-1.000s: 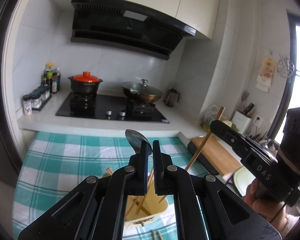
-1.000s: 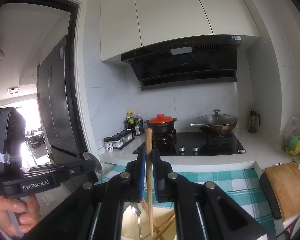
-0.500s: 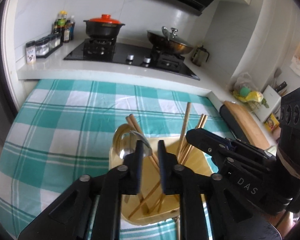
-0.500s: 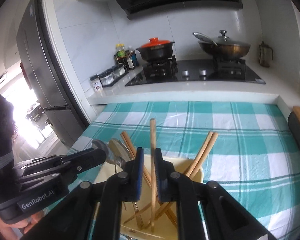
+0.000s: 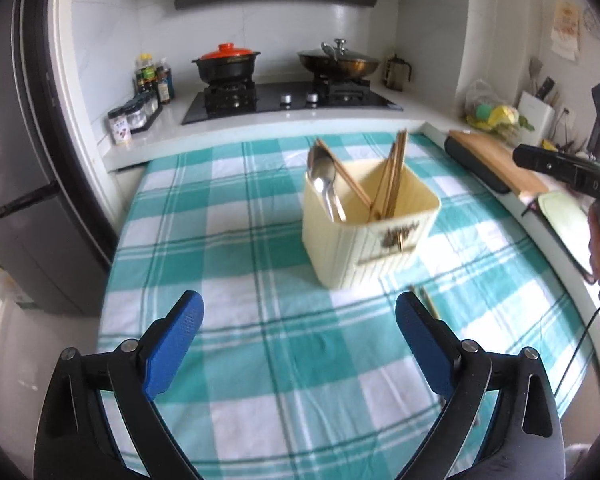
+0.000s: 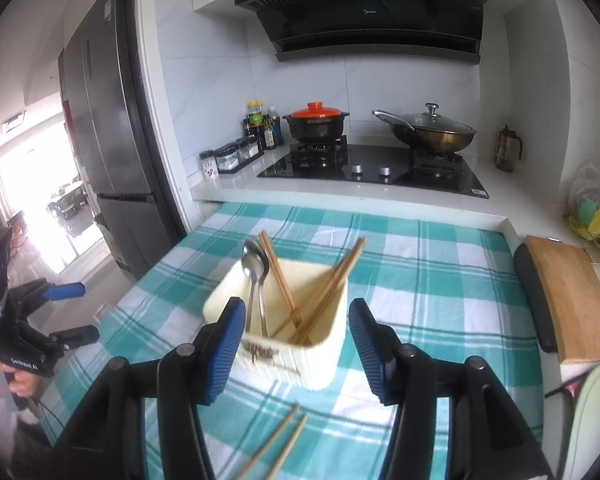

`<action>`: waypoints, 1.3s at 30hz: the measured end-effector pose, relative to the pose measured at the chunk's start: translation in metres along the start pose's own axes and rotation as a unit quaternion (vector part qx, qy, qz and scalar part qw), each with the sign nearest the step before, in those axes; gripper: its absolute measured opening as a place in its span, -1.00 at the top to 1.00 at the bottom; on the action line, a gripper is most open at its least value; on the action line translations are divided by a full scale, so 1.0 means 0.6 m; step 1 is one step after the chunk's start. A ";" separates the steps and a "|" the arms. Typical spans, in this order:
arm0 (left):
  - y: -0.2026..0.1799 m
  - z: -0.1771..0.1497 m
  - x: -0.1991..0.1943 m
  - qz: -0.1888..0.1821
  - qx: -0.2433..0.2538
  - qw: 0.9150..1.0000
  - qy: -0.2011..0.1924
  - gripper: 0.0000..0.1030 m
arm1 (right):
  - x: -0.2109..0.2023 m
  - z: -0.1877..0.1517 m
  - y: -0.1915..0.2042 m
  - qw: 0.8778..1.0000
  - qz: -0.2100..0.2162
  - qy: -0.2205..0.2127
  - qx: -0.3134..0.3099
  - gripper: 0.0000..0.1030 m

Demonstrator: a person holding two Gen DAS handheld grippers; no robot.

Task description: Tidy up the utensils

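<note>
Left gripper (image 5: 298, 314): jaws opening, empty, metal spoon released | right gripper (image 6: 296, 320): jaws opening, empty, chopstick released | cream rectangular plastic utensil holder (image 5: 364, 240) mid-desk holds steel spoons (image 5: 326, 182), wooden chopsticks (image 5: 392, 176) | loose wooden chopstick pair (image 6: 278, 442) near front edge: outstanding.

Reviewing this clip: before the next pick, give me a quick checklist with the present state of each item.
1. Left gripper empty, jaws opening: ok.
2. Right gripper empty, jaws opening: ok.
3. Spoons resting inside the holder: ok.
4. Holder upright on the tablecloth: ok.
5. All chopsticks stowed: not ok, a loose pair lies on the cloth in front of the holder.
6. Room left in the holder for that pair: ok.
</note>
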State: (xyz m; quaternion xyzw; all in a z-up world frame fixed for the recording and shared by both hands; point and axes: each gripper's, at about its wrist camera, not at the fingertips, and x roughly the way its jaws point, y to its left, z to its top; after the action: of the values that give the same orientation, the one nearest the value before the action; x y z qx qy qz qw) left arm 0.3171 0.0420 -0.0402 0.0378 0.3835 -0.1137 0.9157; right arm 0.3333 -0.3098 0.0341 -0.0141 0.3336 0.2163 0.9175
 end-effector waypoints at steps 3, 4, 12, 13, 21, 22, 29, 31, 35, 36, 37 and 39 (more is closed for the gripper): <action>-0.018 -0.074 -0.015 -0.019 -0.018 1.000 0.015 -0.89 | -0.032 -0.089 0.005 0.999 -0.041 0.018 -0.016 -0.07; -0.027 -0.098 -0.020 -0.027 -0.024 0.999 0.016 -0.89 | -0.043 -0.121 0.006 0.998 -0.050 0.019 -0.013 -0.07; -0.108 -0.238 0.028 -0.075 -0.074 0.993 0.062 -0.89 | -0.072 -0.374 0.037 0.990 -0.072 0.048 0.110 -0.07; -0.118 -0.243 0.035 -0.077 -0.068 0.992 0.070 -0.89 | -0.070 -0.390 0.044 0.990 -0.065 0.054 0.117 -0.07; -0.169 -0.218 0.050 -0.079 -0.036 0.994 0.059 -0.89 | -0.056 -0.404 0.063 0.990 -0.052 0.064 0.111 -0.07; -0.176 -0.210 0.055 -0.076 -0.026 0.995 0.057 -0.89 | -0.054 -0.402 0.064 0.991 -0.052 0.063 0.109 -0.07; -0.226 -0.163 0.129 -0.070 0.018 0.995 0.073 -0.88 | -0.053 -0.413 0.058 0.988 -0.058 0.065 0.128 -0.07; -0.233 -0.159 0.153 -0.062 0.023 0.995 0.077 -0.86 | -0.058 -0.417 0.053 0.987 -0.063 0.064 0.131 -0.07; -0.240 -0.162 0.195 -0.041 0.033 0.994 0.093 -0.64 | -0.067 -0.421 0.042 0.986 -0.074 0.063 0.138 -0.07; -0.243 -0.165 0.202 -0.034 0.039 0.994 0.096 -0.56 | -0.067 -0.422 0.041 0.985 -0.076 0.064 0.139 -0.07; -0.246 -0.169 0.207 -0.027 0.046 0.994 0.099 -0.51 | -0.067 -0.422 0.040 0.985 -0.077 0.063 0.139 -0.07; -0.251 -0.179 0.214 -0.021 0.058 0.993 0.105 -0.21 | -0.066 -0.420 0.042 0.986 -0.077 0.063 0.135 -0.07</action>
State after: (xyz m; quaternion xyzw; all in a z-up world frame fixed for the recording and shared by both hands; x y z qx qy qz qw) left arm 0.2944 -0.1106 -0.2044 0.0939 0.4709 -0.1506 0.8642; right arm 0.1435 -0.3453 -0.1344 0.0706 0.4149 0.0963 0.9020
